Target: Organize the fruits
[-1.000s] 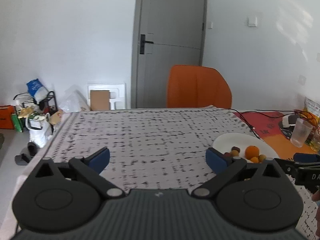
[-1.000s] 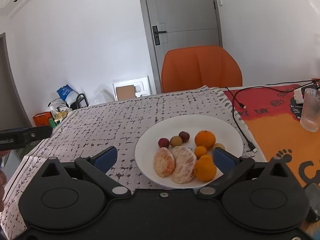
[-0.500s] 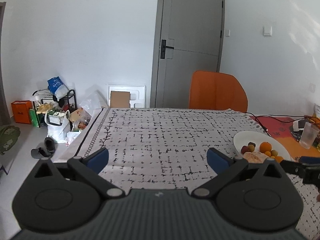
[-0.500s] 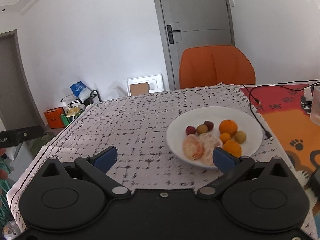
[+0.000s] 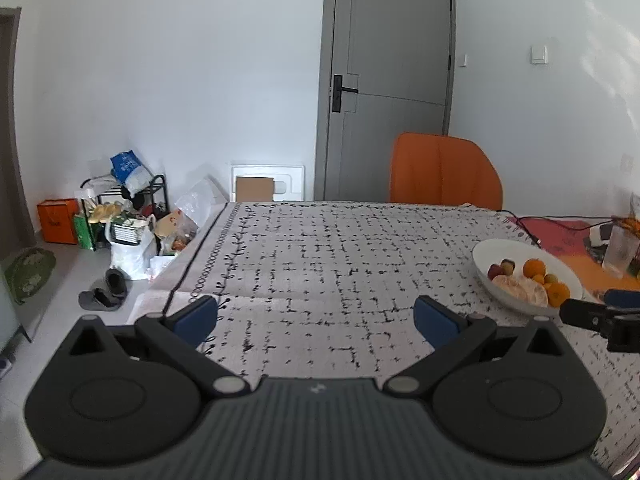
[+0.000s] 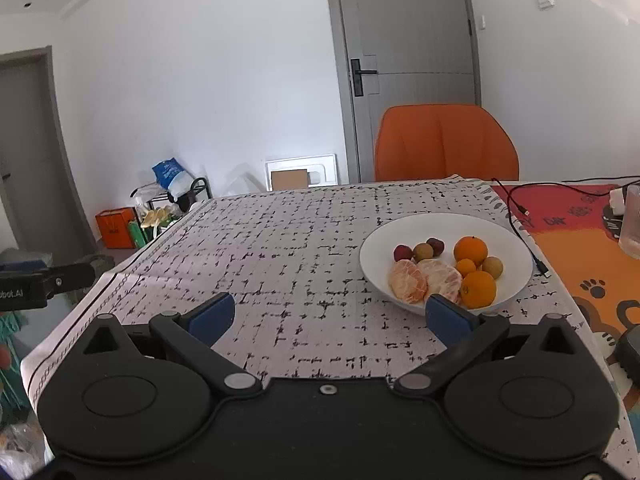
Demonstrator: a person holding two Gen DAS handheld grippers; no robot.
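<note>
Risk: round fruit point(image 6: 478, 289) may roll off the plate's point(image 6: 516, 240) near rim if nudged | left gripper point(image 5: 316, 316) wide open, empty | right gripper point(image 6: 330, 314) wide open, empty

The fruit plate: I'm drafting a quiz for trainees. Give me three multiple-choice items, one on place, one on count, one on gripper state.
1. Where is the white plate?
A. on the patterned cloth, near its right edge
B. on the orange chair
C. on the floor

2. How many peeled citrus halves lie on it?
A. none
B. two
C. five

3. How are both grippers?
A. open, holding nothing
B. shut on an orange
C. shut on the plate

Answers:
1 A, the patterned cloth lies under it.
2 B, the peeled halves lie side by side at the front.
3 A, the left gripper and right gripper show spread fingers over bare cloth.
</note>
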